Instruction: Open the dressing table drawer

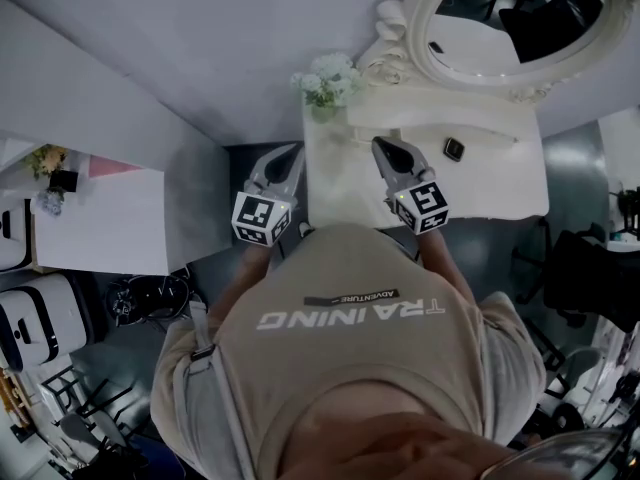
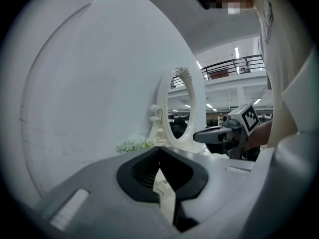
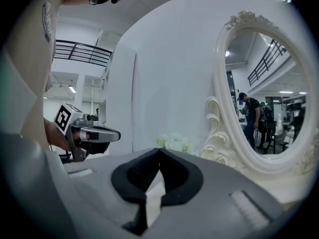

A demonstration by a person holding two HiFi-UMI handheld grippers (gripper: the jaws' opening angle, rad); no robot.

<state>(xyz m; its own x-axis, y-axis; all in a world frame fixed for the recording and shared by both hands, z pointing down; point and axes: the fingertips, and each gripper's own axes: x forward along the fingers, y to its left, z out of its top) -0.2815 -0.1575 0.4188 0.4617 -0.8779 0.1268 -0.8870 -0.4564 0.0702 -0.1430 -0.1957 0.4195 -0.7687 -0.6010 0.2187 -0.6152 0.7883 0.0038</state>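
Head view: two tools, the left tool (image 1: 292, 152) and the right tool (image 1: 381, 144), both with jaws together and empty, hover at one white dressing bench (image 1: 500, 183). It carries one white-framed oval mirror (image 1: 515, 18), one bunch of white flowers (image 1: 328, 80) and one small dark square object (image 1: 454, 149). The drawer is hidden from above.

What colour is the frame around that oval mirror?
Creamy white, with carved scrollwork; the mirror frame shows best in the right gripper view.

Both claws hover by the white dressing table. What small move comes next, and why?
Probably lower the right gripper toward the front of the dressing table: it and the left gripper are shut, empty, touching nothing, and no drawer is in view.
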